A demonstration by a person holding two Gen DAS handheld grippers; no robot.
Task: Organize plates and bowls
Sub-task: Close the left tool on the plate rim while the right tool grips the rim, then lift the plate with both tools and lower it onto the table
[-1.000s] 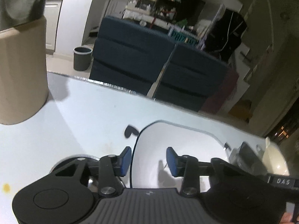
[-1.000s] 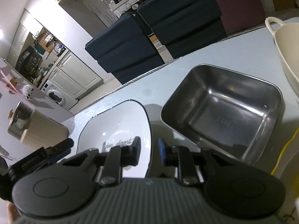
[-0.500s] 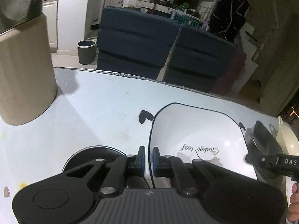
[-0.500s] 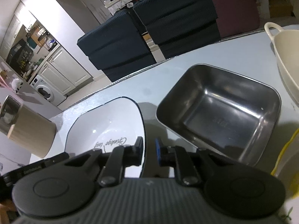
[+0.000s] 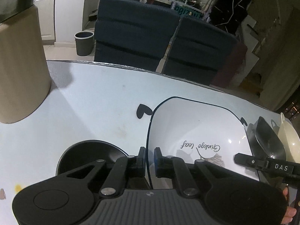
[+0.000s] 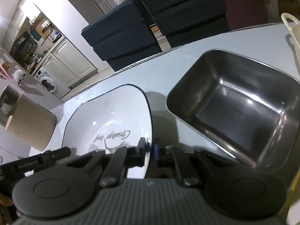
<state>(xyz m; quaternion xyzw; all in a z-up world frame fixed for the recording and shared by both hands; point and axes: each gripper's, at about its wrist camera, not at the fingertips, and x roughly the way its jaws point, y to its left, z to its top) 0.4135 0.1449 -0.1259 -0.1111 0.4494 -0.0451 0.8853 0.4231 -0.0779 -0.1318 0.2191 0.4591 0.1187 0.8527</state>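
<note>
1. Presently, left gripper (image 5: 149, 156) has just been closing; jaws pinch white plate's (image 5: 196, 131) left rim.
2. Right gripper (image 6: 149, 151) likewise pinches its right rim.
3. Steel tray (image 6: 234, 108) ahead-right of right gripper; black bowl (image 5: 88, 151) just left of left gripper.

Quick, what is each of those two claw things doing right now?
Left gripper: shut on the left rim of the white plate.
Right gripper: shut on the plate's right rim.

Bare table (image 5: 105, 97) beyond white plate (image 5: 196, 127); beige canister (image 5: 20, 63) blocks left, steel tray (image 6: 238, 108) right.
</note>
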